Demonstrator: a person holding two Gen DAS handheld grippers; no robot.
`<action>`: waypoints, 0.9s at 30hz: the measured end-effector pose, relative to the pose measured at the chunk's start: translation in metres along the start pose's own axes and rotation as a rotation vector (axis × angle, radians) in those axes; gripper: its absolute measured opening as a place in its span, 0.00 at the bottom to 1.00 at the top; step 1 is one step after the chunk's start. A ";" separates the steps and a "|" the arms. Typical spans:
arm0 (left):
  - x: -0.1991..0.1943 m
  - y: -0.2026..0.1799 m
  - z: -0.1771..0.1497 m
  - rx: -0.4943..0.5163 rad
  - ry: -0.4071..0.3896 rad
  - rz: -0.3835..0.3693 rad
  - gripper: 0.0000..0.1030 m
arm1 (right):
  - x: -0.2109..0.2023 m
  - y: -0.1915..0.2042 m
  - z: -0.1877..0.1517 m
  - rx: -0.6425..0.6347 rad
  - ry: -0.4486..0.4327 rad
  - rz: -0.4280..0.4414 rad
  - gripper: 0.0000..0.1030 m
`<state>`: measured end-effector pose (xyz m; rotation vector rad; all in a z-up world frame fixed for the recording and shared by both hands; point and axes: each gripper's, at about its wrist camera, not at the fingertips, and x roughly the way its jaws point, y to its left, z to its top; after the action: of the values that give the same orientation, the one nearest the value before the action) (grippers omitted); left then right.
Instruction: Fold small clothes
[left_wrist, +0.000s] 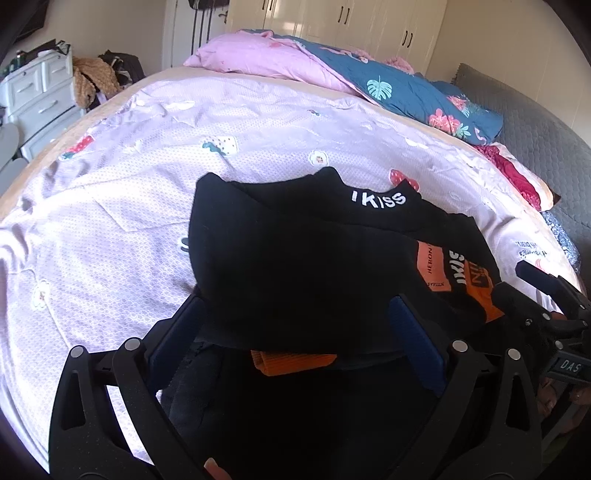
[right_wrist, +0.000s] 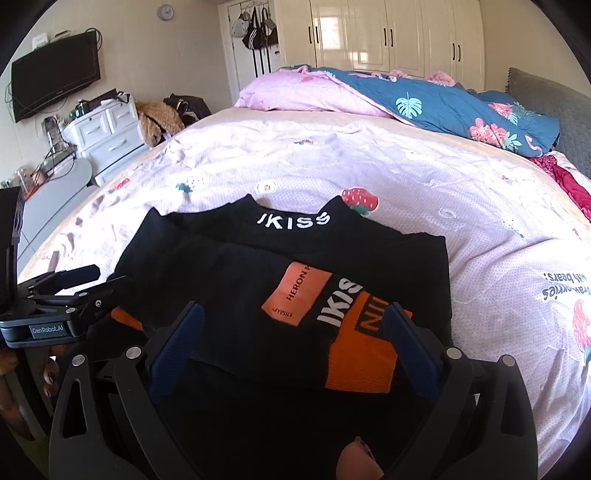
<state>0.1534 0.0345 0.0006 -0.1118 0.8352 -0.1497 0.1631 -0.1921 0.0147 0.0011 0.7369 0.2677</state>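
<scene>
While both grippers gape, black garment (right_wrist: 280, 266) nears bed (right_wrist: 406, 177) edge

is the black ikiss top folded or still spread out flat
Folded, at least partly. The black top lies on the bed sheet with a layer doubled across it, and the orange hem sits turned up on top.

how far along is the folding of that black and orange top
Partly done, by the look of it. The black and orange top already lies doubled over on the bed sheet, collar lettering facing up. In hand: the left gripper and right gripper both sit open at its near edge, gripping nothing. Left: probably one more fold, though no finished pile is visible.
</scene>
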 end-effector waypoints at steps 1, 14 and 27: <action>-0.001 -0.001 0.000 0.006 -0.007 0.013 0.91 | -0.001 0.000 0.000 0.001 -0.003 -0.001 0.95; -0.021 0.001 0.004 0.005 -0.059 0.019 0.91 | -0.028 -0.007 0.007 0.035 -0.077 -0.011 0.95; -0.064 0.003 0.008 -0.018 -0.151 0.008 0.91 | -0.067 -0.017 0.007 0.059 -0.141 -0.020 0.96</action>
<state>0.1173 0.0491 0.0524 -0.1346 0.6867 -0.1243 0.1242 -0.2237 0.0624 0.0684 0.6039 0.2241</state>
